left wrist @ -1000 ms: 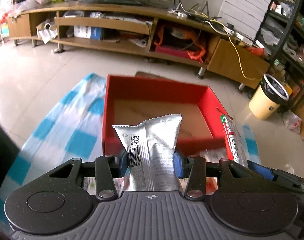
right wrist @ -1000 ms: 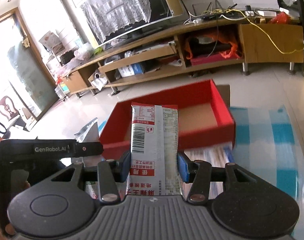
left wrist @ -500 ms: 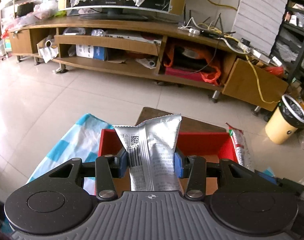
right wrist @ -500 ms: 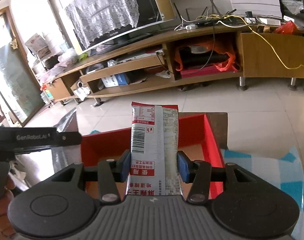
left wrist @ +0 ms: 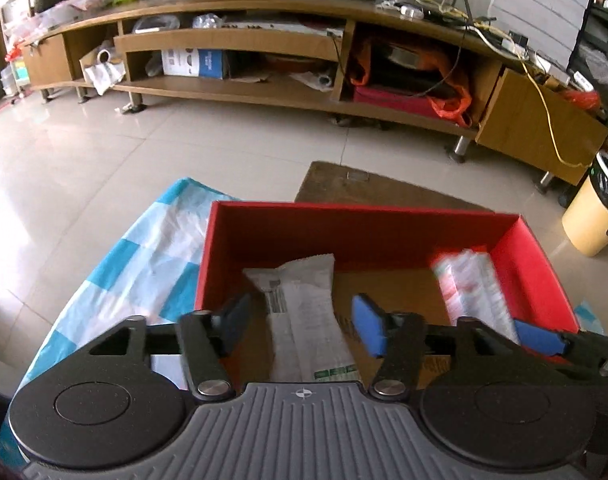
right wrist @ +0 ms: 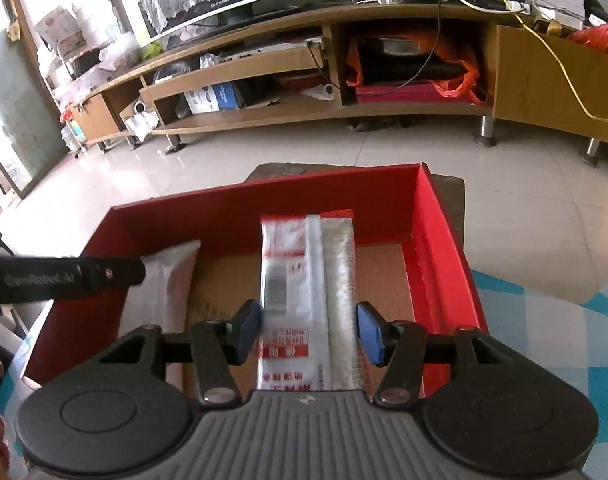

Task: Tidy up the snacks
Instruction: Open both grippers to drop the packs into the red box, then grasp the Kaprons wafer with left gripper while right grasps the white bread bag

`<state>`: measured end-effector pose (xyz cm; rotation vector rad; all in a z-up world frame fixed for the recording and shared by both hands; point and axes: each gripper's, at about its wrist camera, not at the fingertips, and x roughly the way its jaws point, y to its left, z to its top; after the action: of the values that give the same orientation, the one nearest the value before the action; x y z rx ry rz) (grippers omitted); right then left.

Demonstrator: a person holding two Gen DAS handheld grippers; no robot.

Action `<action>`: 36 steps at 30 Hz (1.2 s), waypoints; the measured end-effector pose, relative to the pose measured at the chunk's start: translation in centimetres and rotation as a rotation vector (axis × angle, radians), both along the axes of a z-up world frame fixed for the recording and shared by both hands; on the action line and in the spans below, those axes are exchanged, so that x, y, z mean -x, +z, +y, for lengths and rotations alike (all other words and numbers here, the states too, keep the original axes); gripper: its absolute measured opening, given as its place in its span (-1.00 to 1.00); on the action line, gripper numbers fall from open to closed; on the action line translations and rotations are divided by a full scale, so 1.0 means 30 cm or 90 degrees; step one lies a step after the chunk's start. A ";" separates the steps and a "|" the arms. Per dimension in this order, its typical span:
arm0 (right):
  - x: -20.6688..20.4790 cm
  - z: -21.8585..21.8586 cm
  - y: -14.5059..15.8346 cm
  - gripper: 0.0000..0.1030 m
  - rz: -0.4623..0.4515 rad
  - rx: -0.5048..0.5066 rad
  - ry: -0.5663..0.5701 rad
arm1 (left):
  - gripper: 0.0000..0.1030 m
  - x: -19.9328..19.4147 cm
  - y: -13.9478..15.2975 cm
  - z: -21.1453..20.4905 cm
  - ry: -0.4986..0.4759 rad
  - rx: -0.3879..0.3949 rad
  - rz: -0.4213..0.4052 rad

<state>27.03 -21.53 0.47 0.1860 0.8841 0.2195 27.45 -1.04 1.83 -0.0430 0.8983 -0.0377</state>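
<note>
1. Red box (left wrist: pixel 368 228) on blue-checked cloth (left wrist: pixel 144 256), over tabletop; open top, brown cardboard floor. Seen from both wrist views, fills lower-middle of each. TV stand (left wrist: pixel 264 40) and tiled floor beyond, yellow bin (left wrist: pixel 592 208) far right.
2. Main change against half a second back: both packets, then clamped upright between pads, now lie released inside the box. Two snacks delivered at once.
3. Left hand-held gripper (left wrist: pixel 302 324): spread wide, blue pads well clear of silver snack packet (left wrist: pixel 304 320), holding nothing. Packet lying lengthwise on box floor, left-centre, slightly blurred, so possibly not fully settled.
4. Right hand-held gripper (right wrist: pixel 308 332): likewise parted, pads just off either edge of red-and-white snack packet (right wrist: pixel 308 280), no grip. Packet flat, long axis toward far wall, right of centre in box.
5. Packets side by side, apart, not overlapping as far as visible; red-and-white one appears blurred at right in left view (left wrist: pixel 476 288), silver one at left in right view (right wrist: pixel 164 292).
6. Judgement: placement step done for this pair. Next likely: lift both grippers clear without dragging packets, then look for further snacks; none visible outside the box here.
</note>
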 end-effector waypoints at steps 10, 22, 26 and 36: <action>0.047 -0.021 0.068 0.01 -0.025 0.006 -0.009 | 0.46 0.059 0.048 0.006 -0.005 0.002 -0.004; 0.149 -0.050 0.115 0.10 -0.019 -0.001 -0.017 | 0.58 0.194 0.095 0.063 -0.003 0.018 -0.001; 0.188 -0.045 0.116 0.11 -0.012 0.010 -0.008 | 0.60 0.244 0.093 0.102 0.003 0.025 0.014; 0.288 -0.077 0.147 0.16 -0.030 0.016 -0.016 | 0.63 0.348 0.062 0.208 0.035 0.024 0.041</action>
<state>18.41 -23.84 4.90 0.1687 0.8373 0.1882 17.02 5.21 3.68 -0.1047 0.9608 -0.0012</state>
